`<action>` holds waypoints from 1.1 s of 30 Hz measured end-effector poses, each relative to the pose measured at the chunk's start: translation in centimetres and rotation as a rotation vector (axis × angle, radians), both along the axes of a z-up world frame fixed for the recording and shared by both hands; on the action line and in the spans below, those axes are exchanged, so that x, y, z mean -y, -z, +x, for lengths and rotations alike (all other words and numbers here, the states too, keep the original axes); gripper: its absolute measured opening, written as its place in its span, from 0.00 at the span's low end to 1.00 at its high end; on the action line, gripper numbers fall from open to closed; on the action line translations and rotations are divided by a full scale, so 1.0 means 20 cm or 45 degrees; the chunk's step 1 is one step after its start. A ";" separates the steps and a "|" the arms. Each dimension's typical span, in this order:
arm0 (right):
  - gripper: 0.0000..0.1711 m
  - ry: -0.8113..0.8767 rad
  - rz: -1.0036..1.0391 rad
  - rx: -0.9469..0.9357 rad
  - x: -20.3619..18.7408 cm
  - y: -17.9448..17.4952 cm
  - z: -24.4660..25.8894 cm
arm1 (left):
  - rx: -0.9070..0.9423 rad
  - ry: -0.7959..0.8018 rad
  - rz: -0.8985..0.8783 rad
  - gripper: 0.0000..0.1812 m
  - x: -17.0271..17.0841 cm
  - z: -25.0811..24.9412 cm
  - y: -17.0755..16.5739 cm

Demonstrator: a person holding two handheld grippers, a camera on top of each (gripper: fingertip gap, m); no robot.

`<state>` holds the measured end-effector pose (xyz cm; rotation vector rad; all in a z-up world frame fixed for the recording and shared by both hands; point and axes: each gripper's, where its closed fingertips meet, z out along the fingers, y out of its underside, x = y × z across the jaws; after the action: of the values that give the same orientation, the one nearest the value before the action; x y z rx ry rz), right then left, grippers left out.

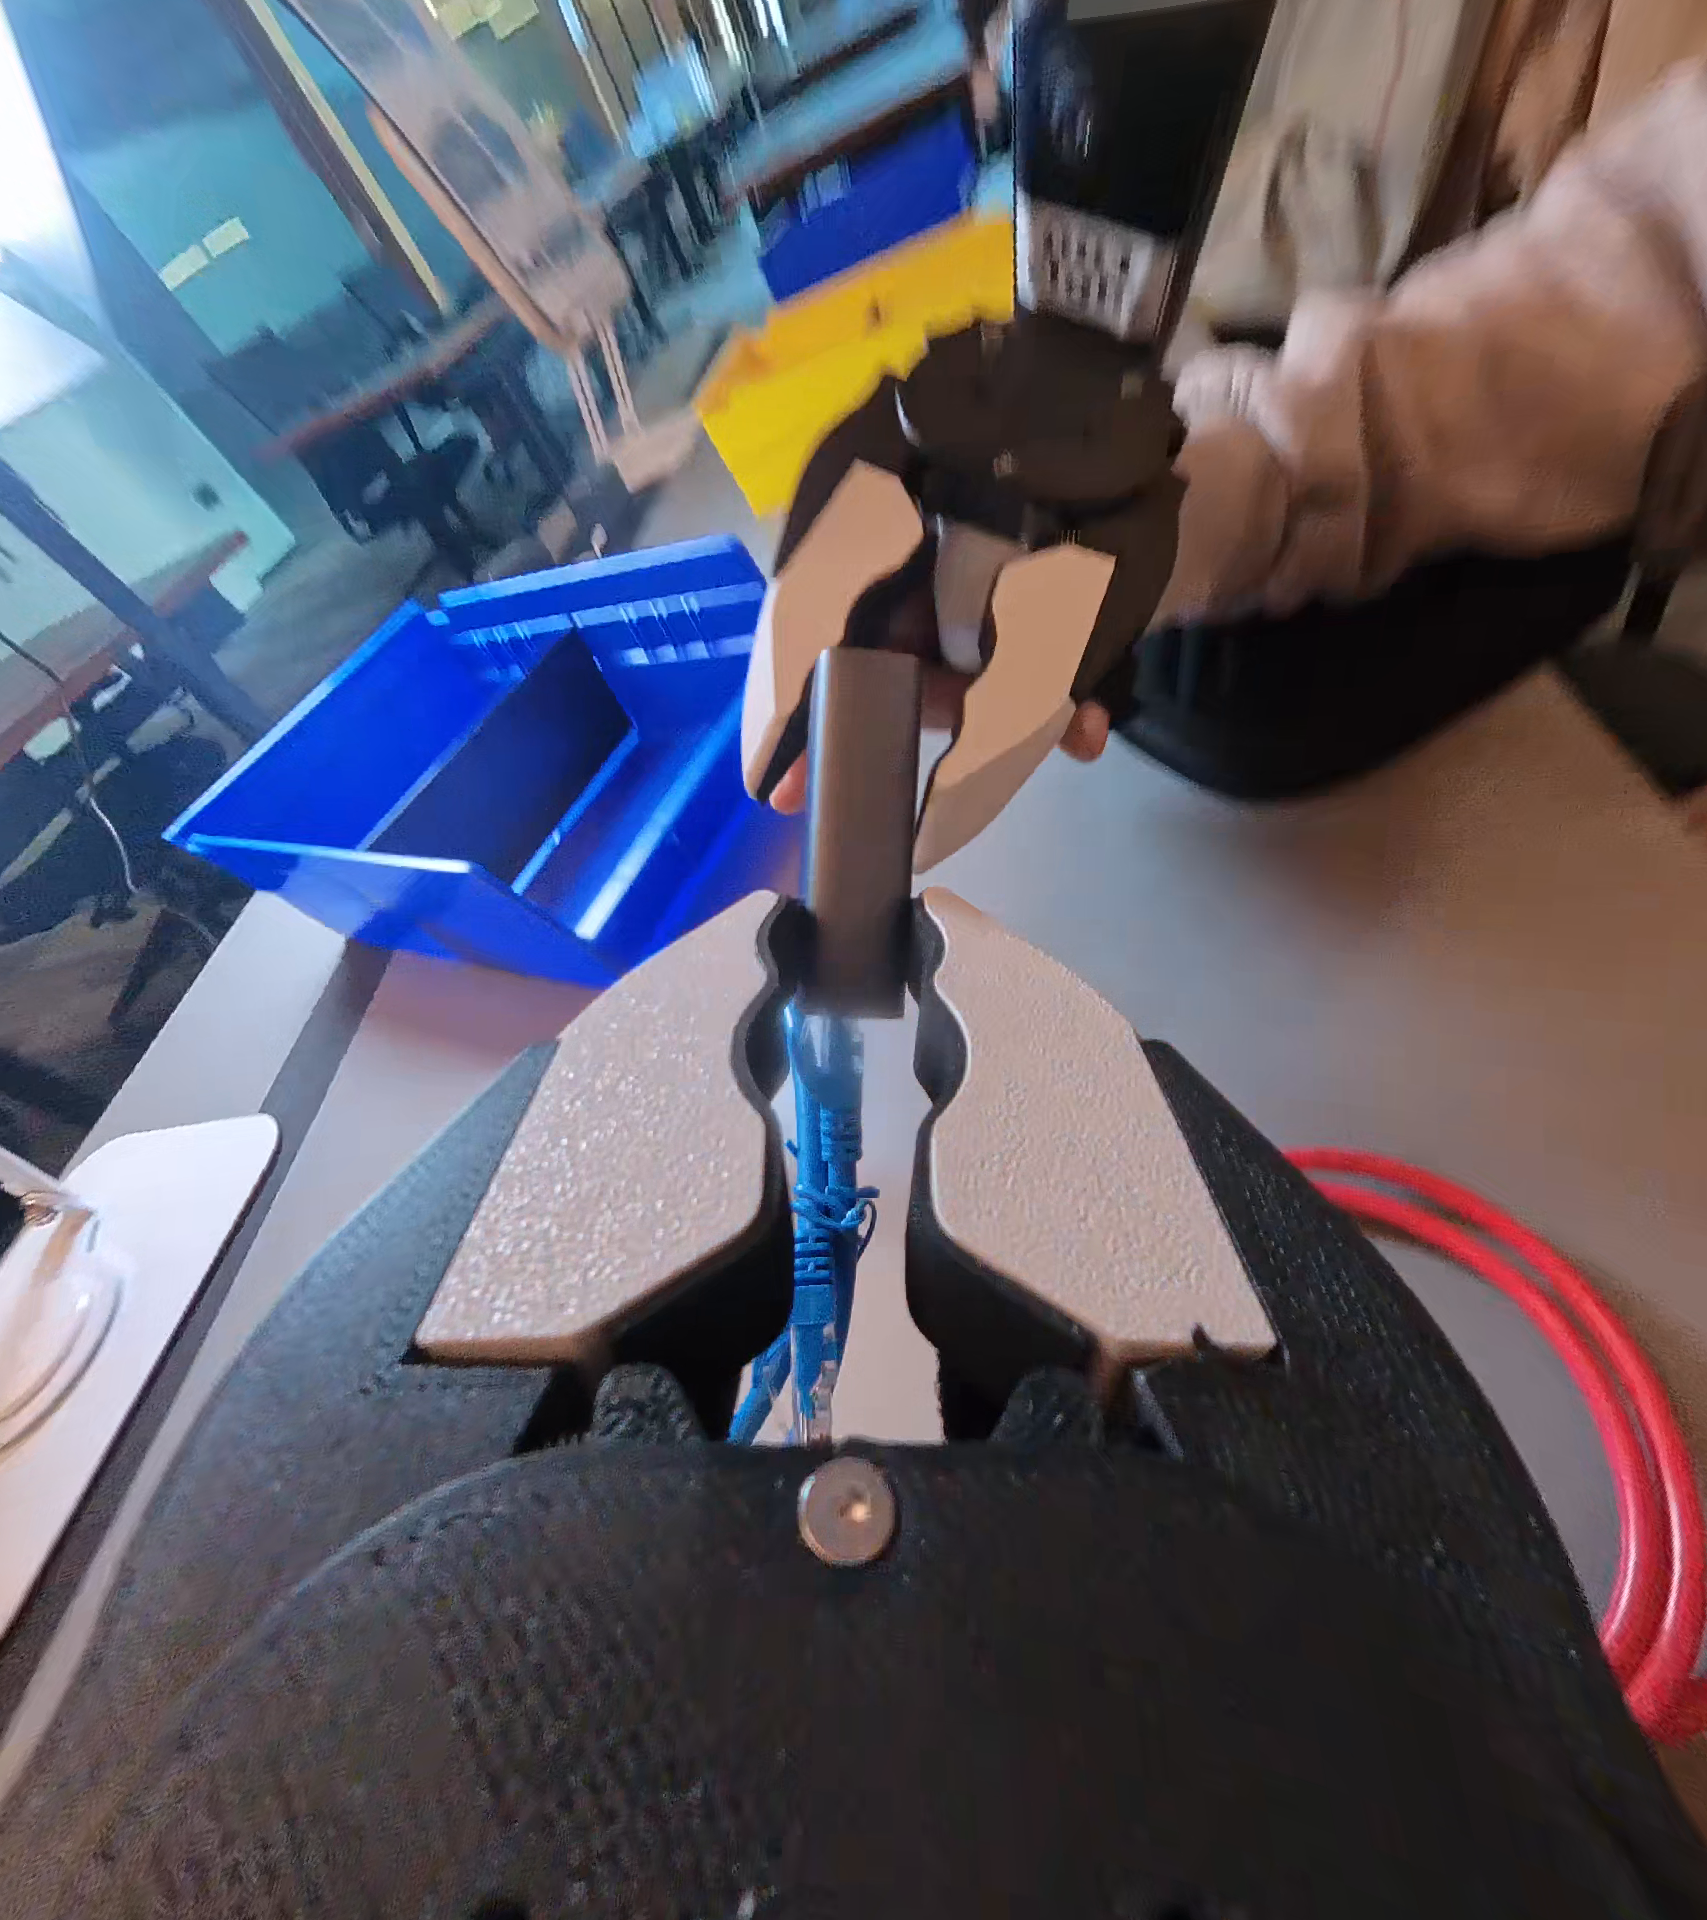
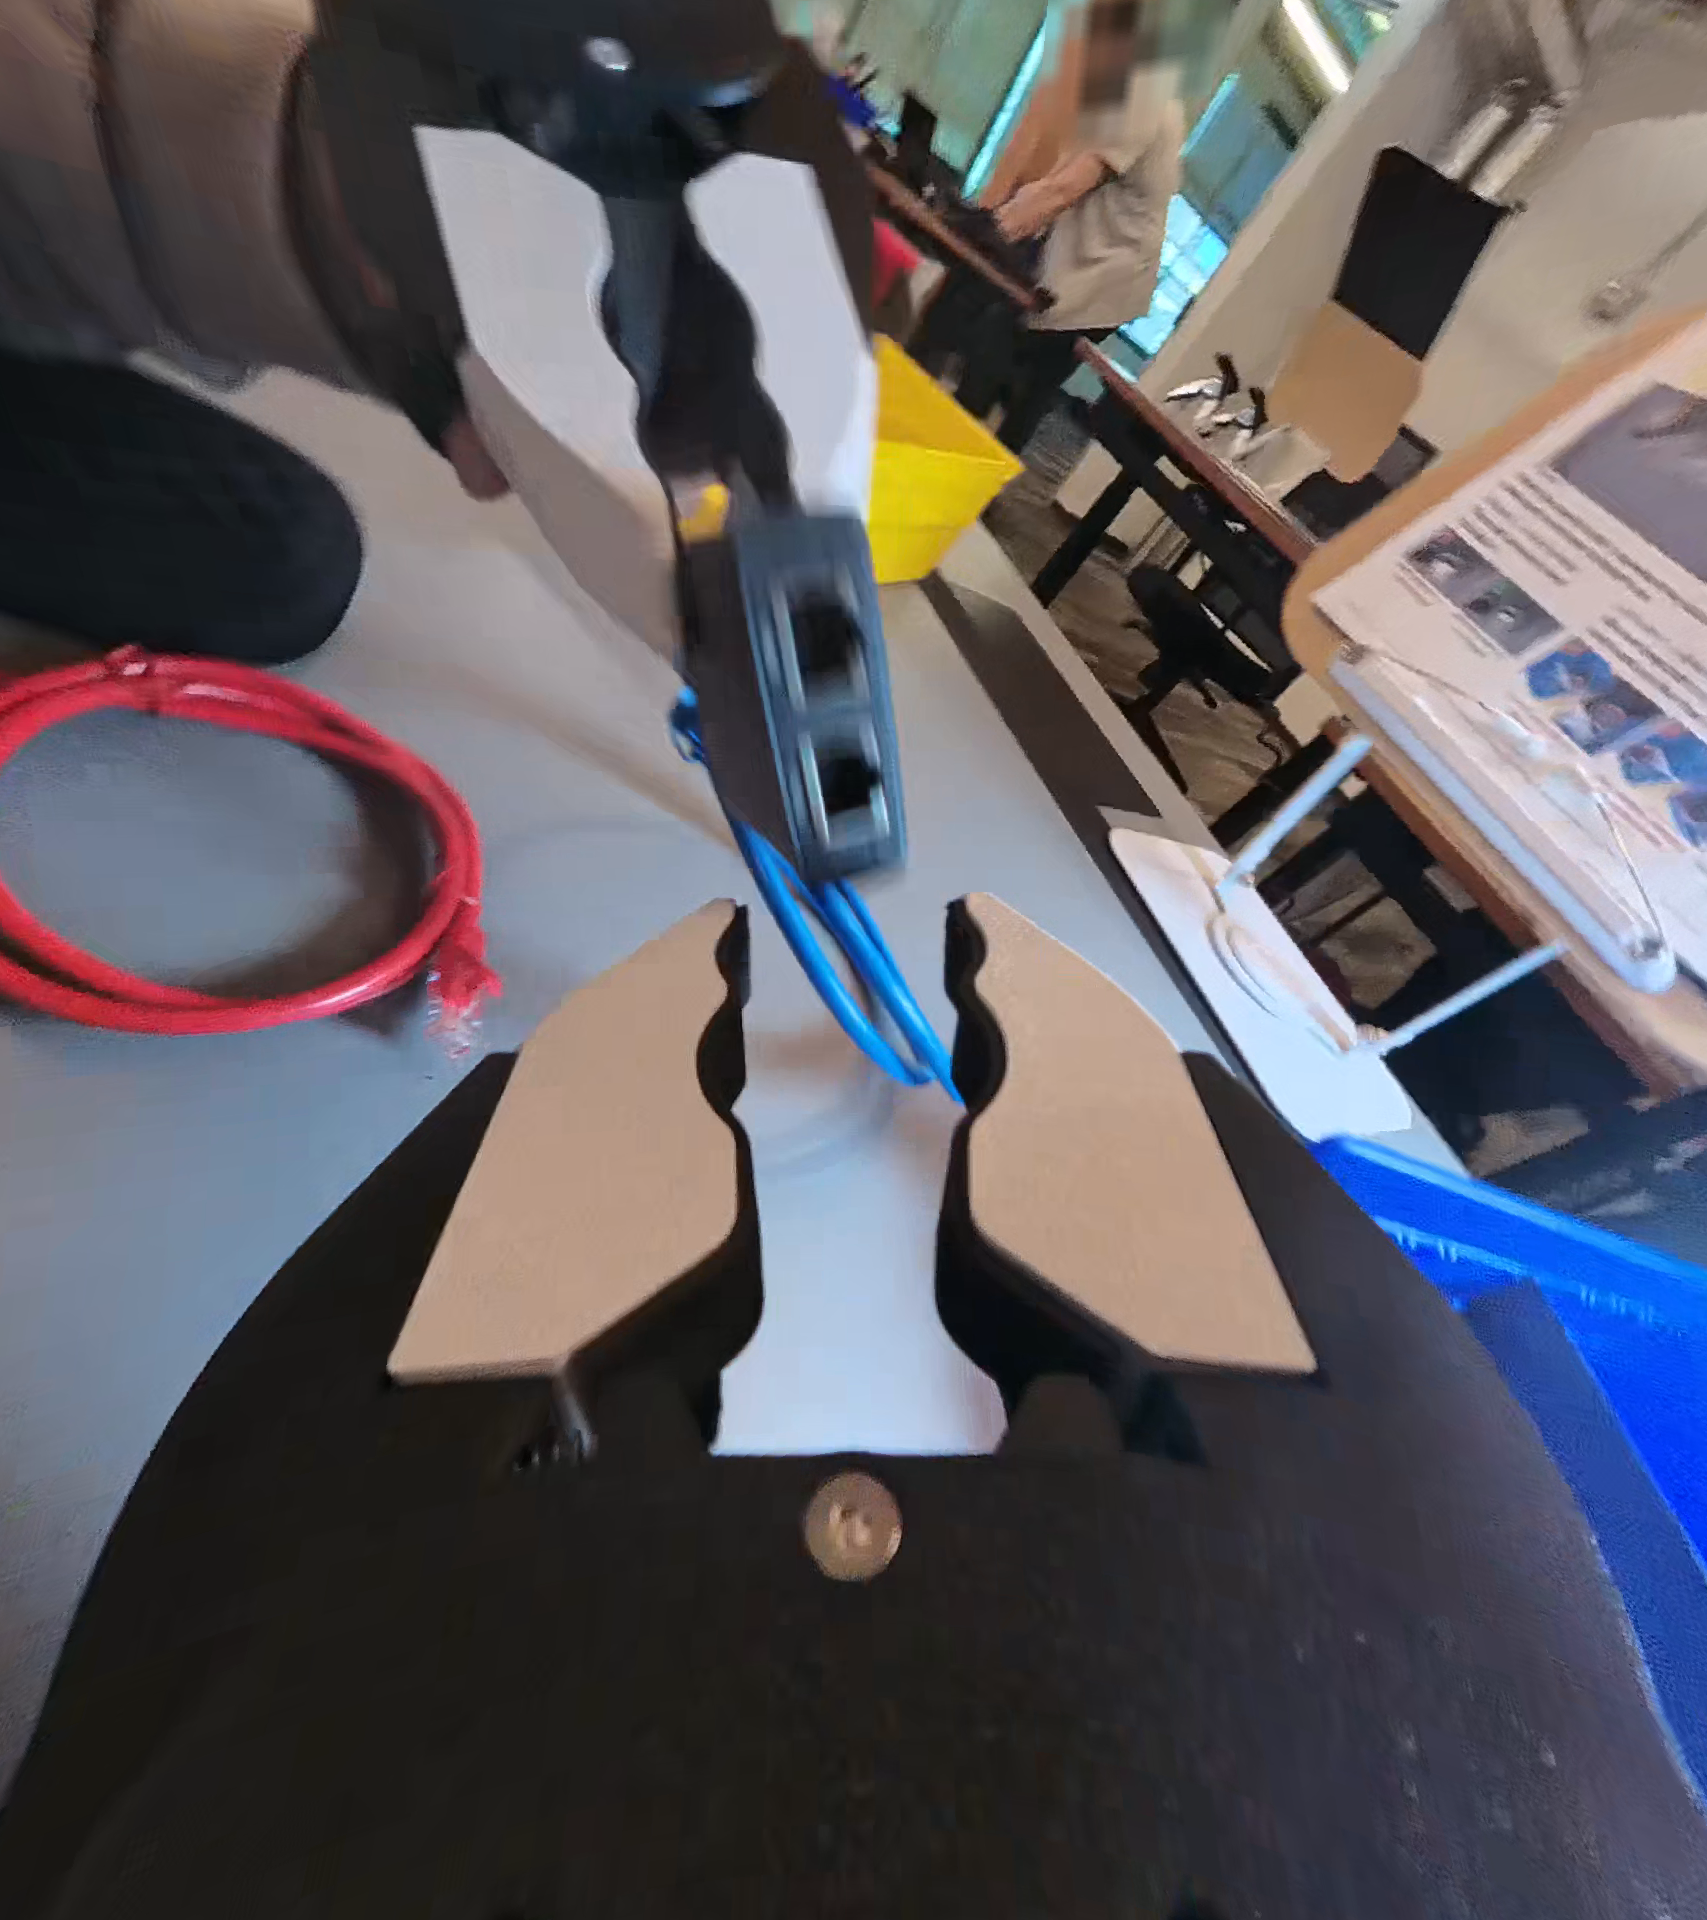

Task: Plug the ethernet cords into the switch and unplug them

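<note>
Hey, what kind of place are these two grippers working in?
Probably an open lab or shared workshop. Plastic parts bins, blue and yellow, sit on a grey worktable, a printed poster stands on a display stand, and rows of desks stretch behind.

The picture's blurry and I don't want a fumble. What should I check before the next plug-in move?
1. Left claw clamps the switch: ok.
2. Right claw open and empty: ok.
3. Empty switch ports face the right claw: ok.
4. Red cord picked up: not ok, it lies coiled on the table.
5. Blue cords fully seated in the switch: cannot tell.
</note>
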<state>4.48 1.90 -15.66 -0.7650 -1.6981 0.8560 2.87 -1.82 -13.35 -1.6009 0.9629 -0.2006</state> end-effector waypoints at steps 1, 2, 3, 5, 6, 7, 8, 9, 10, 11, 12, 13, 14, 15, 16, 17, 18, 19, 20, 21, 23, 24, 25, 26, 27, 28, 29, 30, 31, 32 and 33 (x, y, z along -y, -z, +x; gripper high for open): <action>0.24 0.018 -0.062 -0.004 -0.05 -0.01 0.02 | 0.102 0.016 0.025 0.11 0.01 -0.03 -0.06; 0.29 0.025 -0.112 0.006 -0.10 -0.01 0.03 | 0.201 0.051 0.051 0.11 0.02 -0.04 -0.11; 0.34 0.034 -0.140 0.026 -0.13 0.00 0.04 | 0.300 0.100 0.080 0.11 0.03 -0.05 -0.16; 0.41 0.046 -0.115 0.073 -0.17 0.06 0.03 | 0.469 0.190 0.122 0.11 0.07 -0.04 -0.24; 0.43 0.016 -0.115 0.090 -0.14 0.09 0.02 | 0.533 0.239 0.147 0.11 0.09 -0.03 -0.28; 0.44 -0.019 -0.134 0.102 -0.09 0.10 0.00 | 0.594 0.296 0.167 0.11 0.11 -0.01 -0.31; 0.43 -0.041 -0.130 0.099 -0.05 0.11 -0.02 | 0.642 0.347 0.177 0.11 0.13 0.01 -0.33; 0.38 -0.041 -0.084 0.076 -0.02 0.10 -0.04 | 0.671 0.380 0.188 0.11 0.15 0.02 -0.34; 0.19 -0.043 -0.019 0.026 -0.01 0.08 -0.04 | 0.676 0.385 0.192 0.11 0.16 0.02 -0.35; 0.00 -0.061 0.022 -0.054 0.01 0.02 -0.03 | 0.657 0.359 0.190 0.11 0.15 0.00 -0.33; 0.00 -0.083 0.021 -0.061 0.03 -0.02 -0.02 | 0.623 0.313 0.188 0.11 0.13 -0.03 -0.31; 0.00 -0.097 -0.009 -0.025 0.03 -0.03 0.00 | 0.576 0.265 0.170 0.11 0.11 -0.07 -0.27; 0.00 -0.093 -0.025 -0.016 0.02 -0.06 0.02 | 0.519 0.224 0.125 0.11 0.09 -0.10 -0.21; 0.00 -0.063 -0.015 -0.023 -0.01 -0.08 0.04 | 0.459 0.188 0.065 0.12 0.08 -0.13 -0.15; 0.00 -0.028 0.023 -0.009 -0.05 -0.09 0.06 | 0.398 0.156 0.008 0.12 0.07 -0.15 -0.08; 0.00 0.001 0.077 0.000 -0.07 -0.09 0.07 | 0.341 0.128 -0.032 0.12 0.06 -0.16 -0.01; 0.00 0.019 0.139 0.006 -0.09 -0.09 0.08 | 0.291 0.113 -0.051 0.11 0.05 -0.16 0.03; 0.00 0.025 0.190 0.023 -0.10 -0.09 0.09 | 0.242 0.111 -0.060 0.12 0.05 -0.14 0.06; 0.00 0.033 0.237 0.041 -0.10 -0.08 0.09 | 0.185 0.104 -0.069 0.13 0.05 -0.13 0.09; 0.00 0.044 0.296 0.061 -0.11 -0.06 0.09 | 0.112 0.081 -0.079 0.15 0.04 -0.13 0.11; 0.00 0.077 0.451 0.090 -0.12 -0.04 0.09 | -0.021 0.030 -0.078 0.21 0.03 -0.14 0.14; 0.00 0.084 0.525 0.104 -0.12 -0.03 0.09 | -0.063 0.018 -0.072 0.23 0.03 -0.14 0.14; 0.00 0.080 0.582 0.129 -0.11 -0.02 0.09 | -0.092 0.007 -0.065 0.24 0.03 -0.14 0.14; 0.00 0.069 0.623 0.155 -0.09 0.00 0.08 | -0.129 -0.002 -0.058 0.24 0.03 -0.13 0.14; 0.00 0.054 0.642 0.176 -0.08 0.02 0.08 | -0.189 -0.005 -0.058 0.20 0.03 -0.12 0.16; 0.00 0.034 0.636 0.182 -0.05 0.03 0.07 | -0.270 0.004 -0.072 0.17 0.04 -0.12 0.19; 0.00 0.018 0.612 0.177 -0.03 0.03 0.06 | -0.345 0.015 -0.096 0.14 0.05 -0.11 0.24; 0.02 0.017 0.591 0.178 -0.03 0.03 0.06 | -0.404 0.010 -0.098 0.13 0.05 -0.11 0.28; 0.03 0.037 0.580 0.180 -0.05 0.03 0.06 | -0.441 0.007 -0.075 0.12 0.05 -0.11 0.29; 0.04 0.055 0.541 0.173 -0.08 0.02 0.06 | -0.448 0.011 -0.051 0.12 0.05 -0.11 0.29; 0.08 0.070 0.462 0.160 -0.10 0.00 0.07 | -0.430 0.006 -0.035 0.12 0.06 -0.12 0.28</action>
<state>5.83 3.90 -15.66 -0.6223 -1.8671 0.4495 0.48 -2.96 -18.95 -1.6899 1.2256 0.0565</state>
